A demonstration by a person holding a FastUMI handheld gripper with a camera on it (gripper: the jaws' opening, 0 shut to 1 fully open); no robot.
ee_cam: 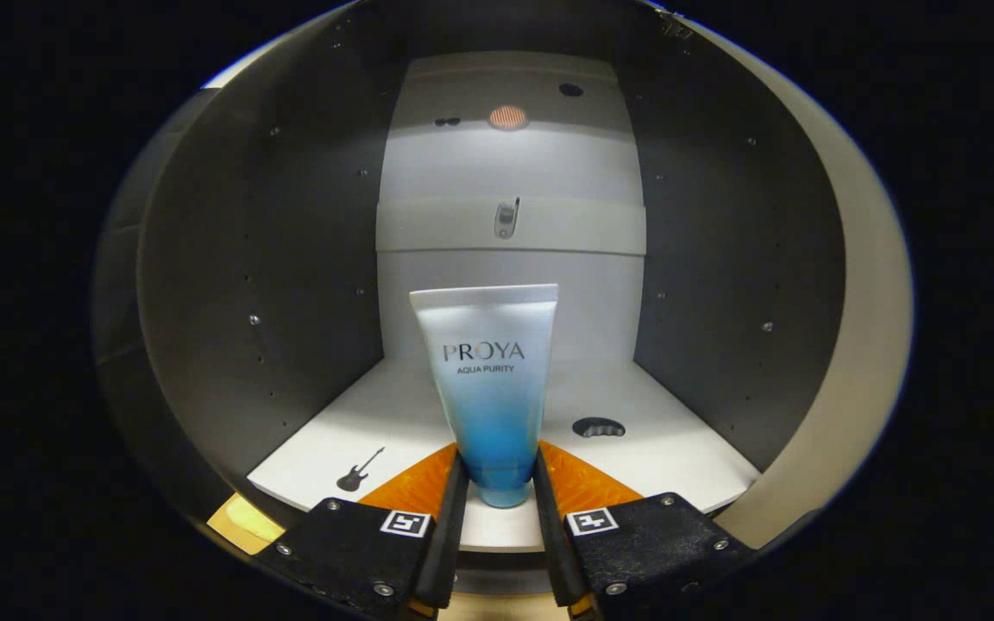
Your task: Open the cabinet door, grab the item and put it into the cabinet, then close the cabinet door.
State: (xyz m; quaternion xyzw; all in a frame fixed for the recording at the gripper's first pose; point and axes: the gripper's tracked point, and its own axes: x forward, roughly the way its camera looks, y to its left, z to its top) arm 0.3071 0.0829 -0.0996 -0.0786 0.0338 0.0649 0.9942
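A white-to-blue cosmetic tube [490,379] stands upright, cap down, between my fingers. My gripper [500,479] is shut on the tube, both fingers pressing its lower blue part near the cap. The tube sits at the front of the cabinet's white shelf [411,414], inside the open cabinet [290,259] with dark side walls and a pale back panel [510,293]. The cap seems to be at or just above the shelf's front edge; I cannot tell if it touches.
The cabinet's right edge [859,362] curves beside the opening. A small guitar sticker [359,472] and a dark oval mark [598,427] lie on the shelf. A metal clip [506,219] is on a rail across the back. The shelf has room behind the tube.
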